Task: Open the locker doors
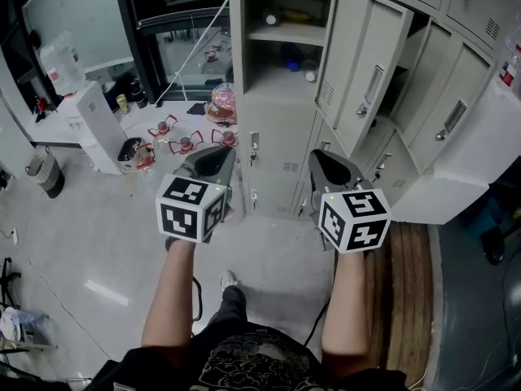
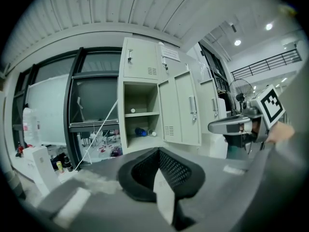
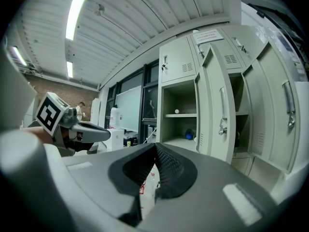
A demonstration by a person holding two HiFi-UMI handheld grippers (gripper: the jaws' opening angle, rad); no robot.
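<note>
Grey-beige steel lockers (image 1: 277, 129) fill the upper right of the head view, and the job looks partly done. Several middle-row doors stand swung out, one (image 1: 370, 80) hanging just right of the open left compartment (image 1: 285, 63). The door under that compartment (image 1: 273, 169) and the top-row doors at the bank's upper right corner are closed. Both tools hang in front of the bank's lower left part, near it but touching nothing. The left tongs (image 1: 218, 155) are closed tip to tip with nothing between them, and the right tongs (image 1: 326, 163) are closed and empty too. I judge this a pause between doors. The next move calls for parting one pair and bringing it to the handle (image 1: 254, 147) at the left edge of the closed lower door. It would then close on or hook that handle and pull along the hinge's arc, clear of the door open above. The open left compartment has a shelf (image 1: 281, 35). On it lie a small white thing (image 1: 271, 19) and something yellow (image 1: 297, 15), both too small to name. Below the shelf sit a blue thing (image 1: 291, 55) near the back and a small pale bottle (image 1: 309, 73) at the right edge. The other open compartments are dark, and I cannot tell what they hold.
</note>
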